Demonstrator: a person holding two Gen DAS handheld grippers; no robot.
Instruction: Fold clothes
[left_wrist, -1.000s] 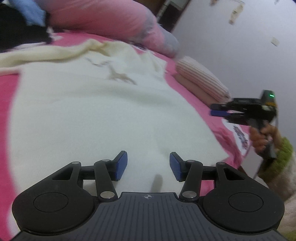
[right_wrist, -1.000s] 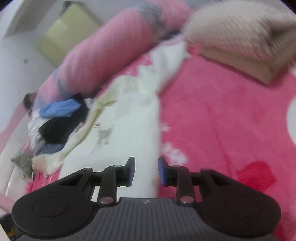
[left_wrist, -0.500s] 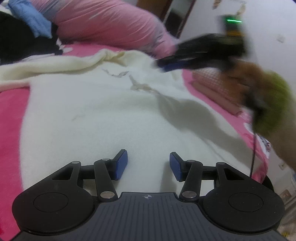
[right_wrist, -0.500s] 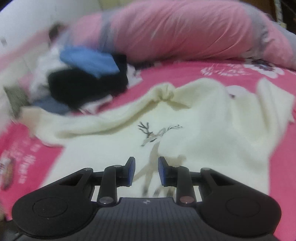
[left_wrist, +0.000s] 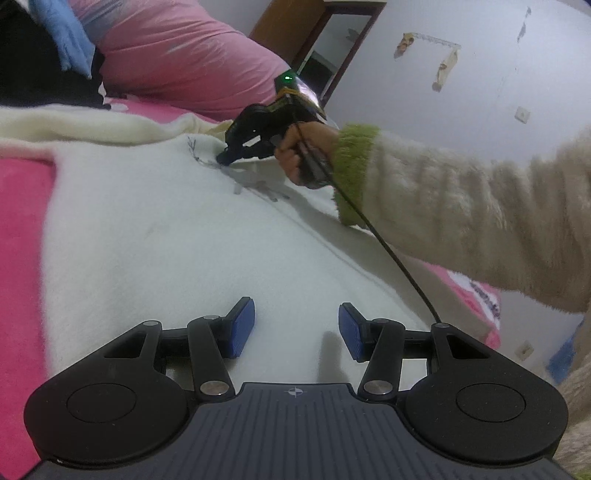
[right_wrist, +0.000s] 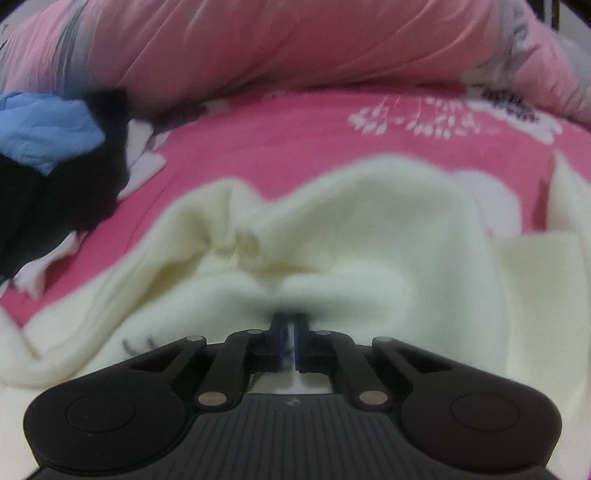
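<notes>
On a pink bed cover (right_wrist: 280, 147), cream sweater (left_wrist: 166, 240) spread flat, big pink pillow (right_wrist: 295, 44) behind, white wall (left_wrist: 480, 92), left claw (left_wrist: 296, 329) wide open above it, right claw (right_wrist: 290, 338) pinching the sweater's top.

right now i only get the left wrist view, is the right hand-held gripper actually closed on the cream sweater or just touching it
Observer: The right wrist view shows the right hand-held gripper shut on the cream sweater, with fabric bunched between its pads.
Operator: where on the sweater
Observer: Just past the deer print, at a puckered fold near the top edge.
Operator: anything ahead of it
Observer: Bare pink bedsheet, then a rolled pink duvet; a heap of black and blue clothes lies off to the side.
Operator: and mine
Observer: The left hand-held gripper is open above the sweater.
</notes>
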